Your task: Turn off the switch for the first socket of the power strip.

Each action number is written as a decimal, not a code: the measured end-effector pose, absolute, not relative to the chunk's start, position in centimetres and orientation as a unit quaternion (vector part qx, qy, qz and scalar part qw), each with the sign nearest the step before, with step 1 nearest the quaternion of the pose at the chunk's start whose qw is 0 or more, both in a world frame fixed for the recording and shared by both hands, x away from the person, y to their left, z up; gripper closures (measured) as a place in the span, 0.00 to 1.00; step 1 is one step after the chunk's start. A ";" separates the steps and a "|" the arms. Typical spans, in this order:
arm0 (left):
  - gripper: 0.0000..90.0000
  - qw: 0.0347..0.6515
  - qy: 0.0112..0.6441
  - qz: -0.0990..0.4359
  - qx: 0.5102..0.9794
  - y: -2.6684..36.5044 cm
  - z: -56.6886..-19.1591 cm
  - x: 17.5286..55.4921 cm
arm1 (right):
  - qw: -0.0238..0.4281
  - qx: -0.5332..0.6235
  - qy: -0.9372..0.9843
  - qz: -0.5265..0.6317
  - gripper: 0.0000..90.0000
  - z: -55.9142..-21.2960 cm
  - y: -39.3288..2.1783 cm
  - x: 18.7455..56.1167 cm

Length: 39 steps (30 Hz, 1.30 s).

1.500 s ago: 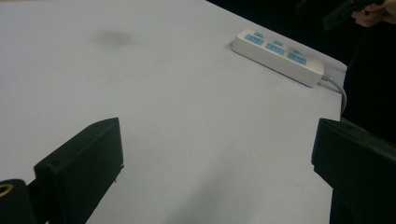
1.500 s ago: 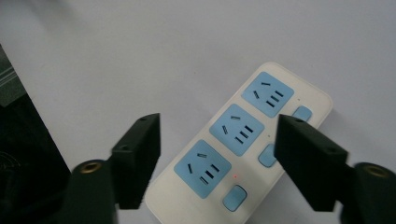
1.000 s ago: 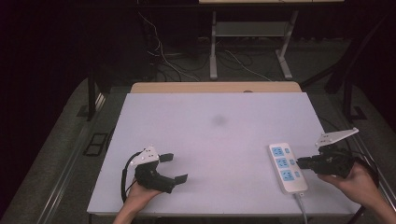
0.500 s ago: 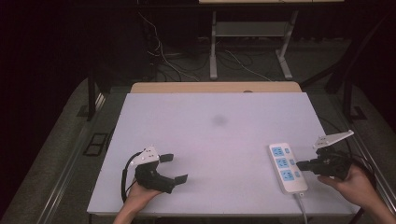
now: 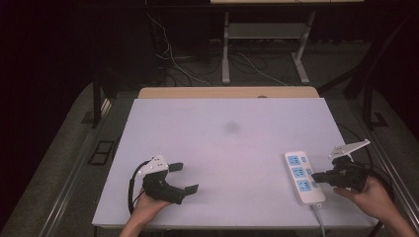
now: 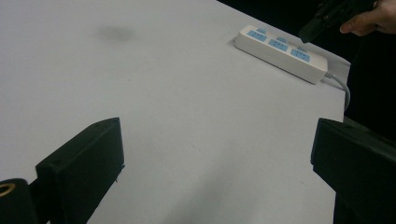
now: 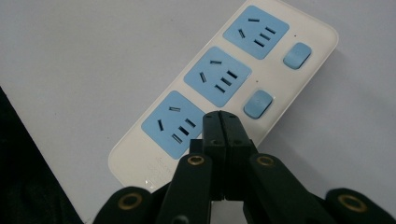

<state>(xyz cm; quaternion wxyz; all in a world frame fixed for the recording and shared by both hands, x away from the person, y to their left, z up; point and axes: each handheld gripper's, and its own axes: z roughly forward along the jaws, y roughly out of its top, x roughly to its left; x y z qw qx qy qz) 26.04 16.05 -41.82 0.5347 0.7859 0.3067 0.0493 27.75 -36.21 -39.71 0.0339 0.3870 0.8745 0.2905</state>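
On the table [image 5: 227,148], near its right front corner: power strip [image 5: 303,177], three blue sockets, cord off the front edge. Right gripper [image 7: 220,122] pinched tight on nothing, tips poised over the switch beside the nearest socket. Left gripper [image 5: 184,177] spread wide, idle, well apart at front left. Risk, likely: tips skidding off a small rocker, nudging the unheld strip sideways. Third switch masked behind the jaws; contact or hover unclear; cord's end cut off.
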 end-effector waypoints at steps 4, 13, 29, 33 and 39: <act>0.01 0.534 0.308 0.049 0.786 16.1 -41.8 26.0 | 0.028 0.388 0.875 0.289 0.99 -40.0 -36.2 27.8; 0.01 0.532 0.308 0.051 0.787 16.0 -41.8 26.0 | 0.008 0.395 0.872 0.289 1.00 -40.8 -36.4 27.9; 0.01 0.525 0.303 0.048 0.794 15.8 -42.0 26.2 | 0.014 0.389 0.878 0.278 1.00 -40.8 -36.0 27.7; 0.01 0.524 0.301 0.048 0.795 15.7 -42.0 26.2 | 0.018 0.388 0.880 0.272 1.00 -40.8 -36.0 27.6; 0.01 0.525 0.302 0.049 0.794 15.8 -42.0 26.2 | 0.015 0.389 0.878 0.277 1.00 -40.9 -36.1 27.7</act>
